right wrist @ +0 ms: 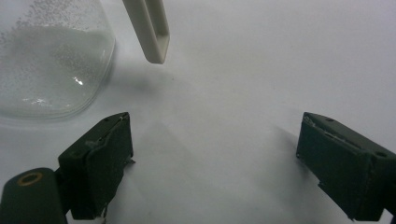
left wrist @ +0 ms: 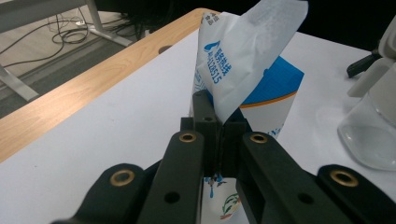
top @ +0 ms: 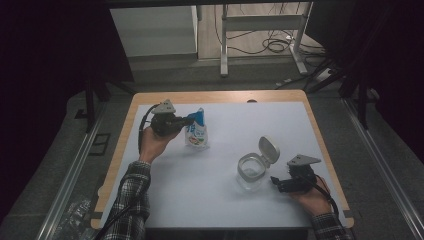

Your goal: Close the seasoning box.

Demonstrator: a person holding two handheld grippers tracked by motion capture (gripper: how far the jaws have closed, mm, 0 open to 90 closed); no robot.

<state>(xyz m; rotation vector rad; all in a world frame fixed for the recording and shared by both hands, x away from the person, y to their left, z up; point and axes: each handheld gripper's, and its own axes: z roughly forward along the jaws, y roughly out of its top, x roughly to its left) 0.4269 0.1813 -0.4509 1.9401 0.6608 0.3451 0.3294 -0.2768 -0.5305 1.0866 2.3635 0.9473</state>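
— What do I have nearest my side of the table?

— My right gripper [top: 278,182] sits at about four o'clock on the white table [top: 200,200], jaws spread wide with nothing between them. In the right gripper view both pads [right wrist: 105,161] hang over bare tabletop.

— And just beyond it?

— The clear plastic jar [top: 250,172], at nine o'clock from that gripper and just beside it, not touching. Its hinged lid [top: 269,149] stands flipped up behind the mouth, toward one o'clock. White grains fill the lower part of the jar.

— Farther out?

— My left gripper [top: 189,120], at ten o'clock on the table, is clamped on the white and blue pouch [top: 196,131]. In the left gripper view the jaws are pinched tight on the pouch's folded upper edge, and the pouch [left wrist: 261,79] stands upright on the table.

— How far apart are pouch and jar?

— Well apart; the pouch stands at ten o'clock from the jar.
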